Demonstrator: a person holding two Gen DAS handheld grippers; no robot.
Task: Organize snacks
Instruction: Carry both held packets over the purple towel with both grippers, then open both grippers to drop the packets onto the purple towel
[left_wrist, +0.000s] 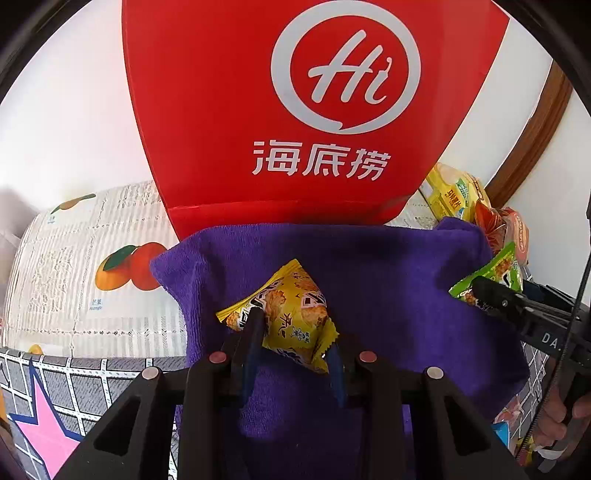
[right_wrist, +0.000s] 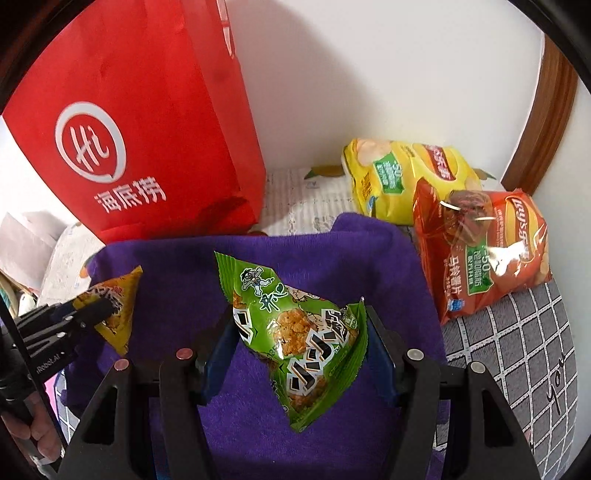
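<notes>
1. Two snack packets in hand, one per gripper, both over the purple towel (right_wrist: 332, 236) that lies spread in front of the red paper bag (right_wrist: 147, 122).
2. Yellow snack packet (left_wrist: 291, 317) — held by the left gripper (left_wrist: 293, 343). Jaws nearly closed, pinching the packet across its lower part; the packet's long axis runs from the upper-left corner to the lower-right crimped edge, slanted across the jaws. It sits at the towel's left-centre, directly below the bag's front face.
3. Green snack packet (right_wrist: 295, 332) — held by the right gripper (right_wrist: 301, 350). Jaws about half open, pressed on the packet's two sides; the packet is wider than the yellow one and fills the gap. Long axis runs from the pointed top corner at upper left down to the bottom corner, hanging past the fingertips toward the camera.
4. Relation that governs the next move — the bag stands upright behind the towel, beyond both grippers; its mouth is above the frame and not visible. Left gripper is squarely in front of the bag and judged the nearer; right gripper is offset toward the bag's right side panel.
5. Two larger crisp bags not yet handled: yellow crisp bag (right_wrist: 402, 177) against the wall, red crisp bag (right_wrist: 487, 251) just in front of it, both right of the towel and well apart from either gripper.
6. Whether the packets touch the towel or hang just above it — cannot tell.
</notes>
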